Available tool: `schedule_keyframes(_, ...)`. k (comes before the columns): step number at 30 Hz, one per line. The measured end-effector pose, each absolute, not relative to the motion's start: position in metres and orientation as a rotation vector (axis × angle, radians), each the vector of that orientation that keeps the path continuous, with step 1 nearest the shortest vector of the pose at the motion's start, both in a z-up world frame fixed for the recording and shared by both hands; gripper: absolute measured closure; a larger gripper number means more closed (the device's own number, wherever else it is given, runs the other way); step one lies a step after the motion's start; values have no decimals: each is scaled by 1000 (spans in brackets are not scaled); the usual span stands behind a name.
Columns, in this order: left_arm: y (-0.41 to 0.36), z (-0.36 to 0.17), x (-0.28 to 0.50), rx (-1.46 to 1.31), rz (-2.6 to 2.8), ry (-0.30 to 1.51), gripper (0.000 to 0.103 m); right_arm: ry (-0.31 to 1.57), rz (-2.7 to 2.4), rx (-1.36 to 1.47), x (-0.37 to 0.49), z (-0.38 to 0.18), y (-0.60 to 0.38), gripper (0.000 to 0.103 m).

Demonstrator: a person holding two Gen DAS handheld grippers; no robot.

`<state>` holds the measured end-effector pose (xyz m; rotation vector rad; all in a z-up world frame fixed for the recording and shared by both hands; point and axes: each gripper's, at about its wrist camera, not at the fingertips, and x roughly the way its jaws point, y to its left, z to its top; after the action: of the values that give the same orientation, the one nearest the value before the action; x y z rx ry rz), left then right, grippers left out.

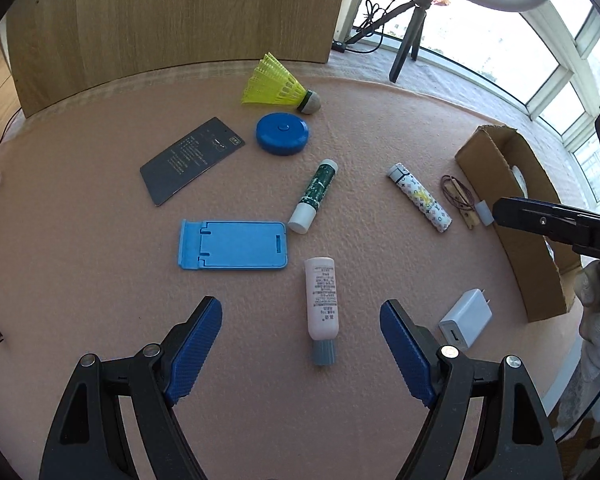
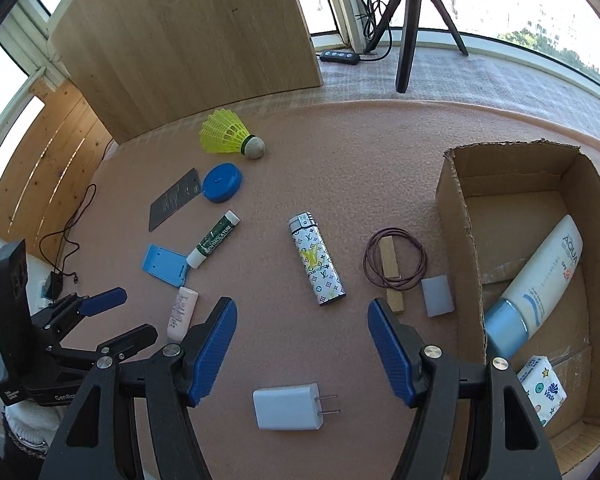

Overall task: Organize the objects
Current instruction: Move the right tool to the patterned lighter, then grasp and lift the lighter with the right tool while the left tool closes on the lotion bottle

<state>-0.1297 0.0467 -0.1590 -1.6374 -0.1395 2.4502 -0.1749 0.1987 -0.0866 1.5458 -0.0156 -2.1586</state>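
Note:
My left gripper (image 1: 301,314) is open and empty above a pink tube (image 1: 321,303) that lies between its fingers. My right gripper (image 2: 302,314) is open and empty, just above a white charger (image 2: 290,407) and near a patterned lighter (image 2: 317,265). A cardboard box (image 2: 458,240) on the right holds a white sunscreen bottle (image 2: 540,280) and a tissue pack (image 2: 542,392). On the pink mat lie a yellow shuttlecock (image 1: 278,86), a blue round case (image 1: 282,133), a dark card (image 1: 192,160), a green lip balm (image 1: 314,196) and a blue phone stand (image 1: 234,245).
A coiled brown cord with a wooden stick (image 2: 394,266) and a small grey block (image 2: 437,295) lie beside the box. A wooden board (image 2: 188,48) stands at the back. A tripod (image 2: 410,20) stands on the sill. Cables (image 2: 66,240) hang off the left edge.

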Motion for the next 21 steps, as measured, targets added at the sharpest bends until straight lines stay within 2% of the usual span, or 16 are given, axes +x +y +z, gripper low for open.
schedule_keyframes(2,51,-163,-129,-1646,2444,-109,20,7,-2150,1556,-181,-91,192,39)
schedule_keyframes(5,56,-170,-131,-1668,2425,-99,29,32,-2141,1580,-192,-97,185,39)
schedule_keyframes(7,57,-175,-134,-1684,2413,-105,36,35,-2133,1598,-200,-102,181,42)
schedule_keyframes(10,61,-181,-138,-1692,2400,-104,39,77,-2124,1617,-210,-109,172,45)
schedule_keyframes(14,65,-187,-141,-1712,2385,-101,49,156,-2107,1651,-218,-123,160,54)
schedule_keyframes(21,68,-195,-144,-1728,2370,-105,62,223,-2089,1684,-228,-140,148,60)
